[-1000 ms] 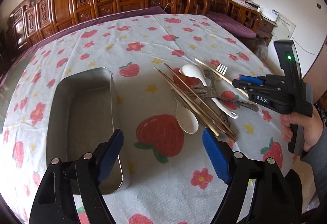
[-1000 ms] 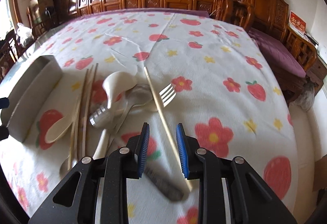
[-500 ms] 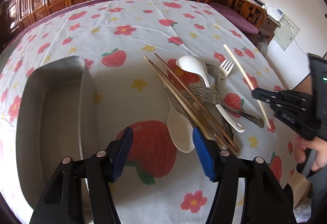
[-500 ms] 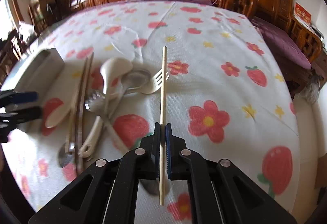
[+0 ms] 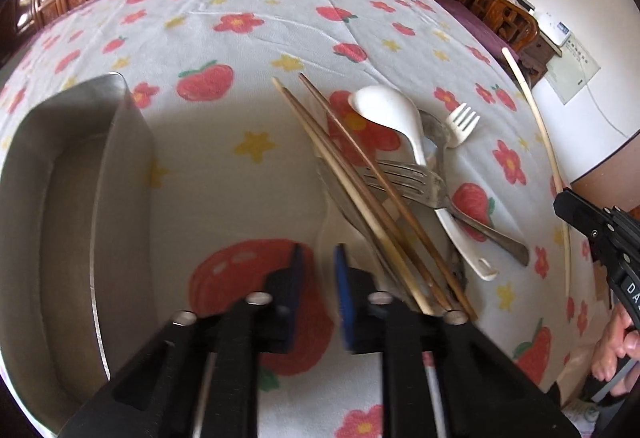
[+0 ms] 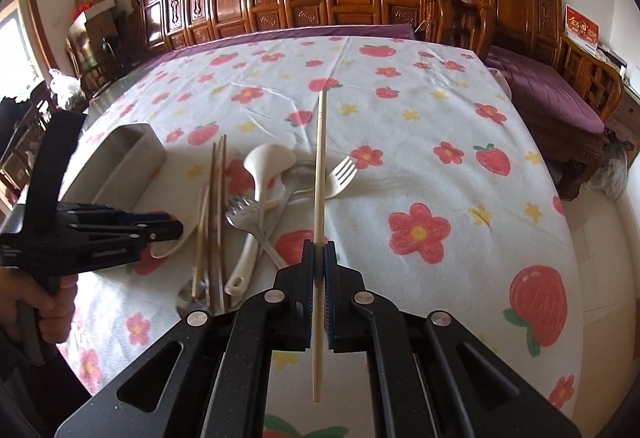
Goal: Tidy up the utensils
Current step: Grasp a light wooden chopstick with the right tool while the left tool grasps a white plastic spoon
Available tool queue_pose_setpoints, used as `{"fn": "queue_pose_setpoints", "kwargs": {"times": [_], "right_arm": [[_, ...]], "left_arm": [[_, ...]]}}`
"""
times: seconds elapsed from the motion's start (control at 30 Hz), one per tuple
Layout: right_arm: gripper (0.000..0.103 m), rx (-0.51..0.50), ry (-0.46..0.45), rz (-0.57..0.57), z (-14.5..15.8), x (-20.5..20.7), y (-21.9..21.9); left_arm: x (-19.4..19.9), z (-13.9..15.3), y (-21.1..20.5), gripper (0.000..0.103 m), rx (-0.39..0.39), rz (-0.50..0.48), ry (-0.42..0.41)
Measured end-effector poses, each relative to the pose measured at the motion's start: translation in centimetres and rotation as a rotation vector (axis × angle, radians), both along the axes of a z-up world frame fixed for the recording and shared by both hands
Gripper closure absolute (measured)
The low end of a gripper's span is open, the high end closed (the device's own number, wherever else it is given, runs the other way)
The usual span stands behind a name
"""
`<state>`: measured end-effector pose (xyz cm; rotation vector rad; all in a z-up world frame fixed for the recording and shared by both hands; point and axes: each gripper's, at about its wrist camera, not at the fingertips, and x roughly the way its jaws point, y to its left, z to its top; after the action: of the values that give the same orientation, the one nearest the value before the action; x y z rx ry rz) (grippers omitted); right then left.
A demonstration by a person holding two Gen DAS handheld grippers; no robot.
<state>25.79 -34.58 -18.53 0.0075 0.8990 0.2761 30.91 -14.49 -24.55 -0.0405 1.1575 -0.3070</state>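
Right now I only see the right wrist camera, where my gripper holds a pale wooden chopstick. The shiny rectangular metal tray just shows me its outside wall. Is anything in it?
Observer: No. The left wrist camera looks down into the shiny rectangular metal tray, and its floor is bare, with no utensils in it.
Operator: Is my other gripper closed on something?
Observer: The left gripper shows a narrow gap between its blue pads, just left of the brown wooden chopsticks. The picture is blurred there, so I cannot tell whether it grips anything.
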Motion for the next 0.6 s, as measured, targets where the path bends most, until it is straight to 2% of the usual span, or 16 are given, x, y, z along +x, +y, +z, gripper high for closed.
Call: {"fn": "queue_pose_setpoints", "kwargs": {"times": [0.13,0.6], "right_arm": [[0.097,0.005,-0.01,-0.003,0.7,-0.5,0.3],[0.097,-0.01,-0.03,0.04,1.9,-1.9,2.8]], "left_arm": [[-0.6,0.5,-0.3,0.102,0.027,-0.001,-0.03],[-2.1,4.8,2.7,0.102,0.111,0.032,-0.159]]}}
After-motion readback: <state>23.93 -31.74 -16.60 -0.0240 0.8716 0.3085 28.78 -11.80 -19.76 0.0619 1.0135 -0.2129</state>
